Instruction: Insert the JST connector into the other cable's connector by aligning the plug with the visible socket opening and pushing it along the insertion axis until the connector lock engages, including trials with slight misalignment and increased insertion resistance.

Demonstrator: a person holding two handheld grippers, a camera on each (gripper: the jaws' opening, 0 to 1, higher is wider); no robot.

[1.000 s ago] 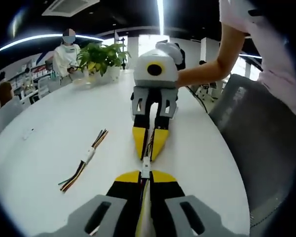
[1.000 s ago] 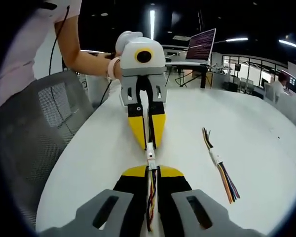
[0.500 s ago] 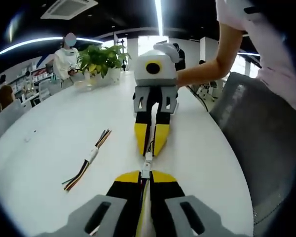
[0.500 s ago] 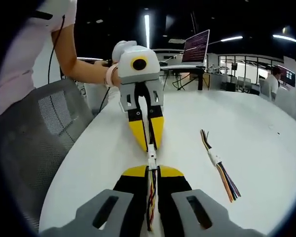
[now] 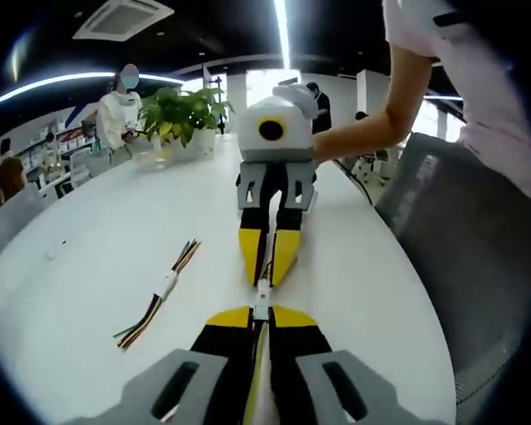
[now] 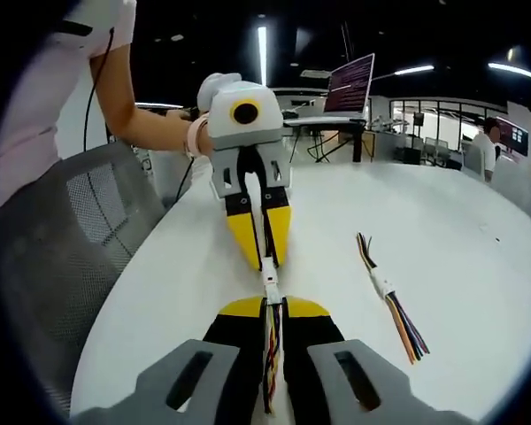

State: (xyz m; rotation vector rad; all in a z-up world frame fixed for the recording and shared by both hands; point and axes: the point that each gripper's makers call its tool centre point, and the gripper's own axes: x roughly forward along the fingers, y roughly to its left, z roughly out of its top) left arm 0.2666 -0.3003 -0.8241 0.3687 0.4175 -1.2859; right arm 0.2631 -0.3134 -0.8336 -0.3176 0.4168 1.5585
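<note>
Both tools — left tool (image 5: 262,317) and right tool (image 6: 273,309) — grip the joined white connectors (image 6: 270,289), tip to tip.

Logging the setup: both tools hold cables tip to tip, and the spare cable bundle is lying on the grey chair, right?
Not quite. The spare cable bundle lies on the white table, beside the two tools, as the right gripper view shows. The rest stands.
</note>
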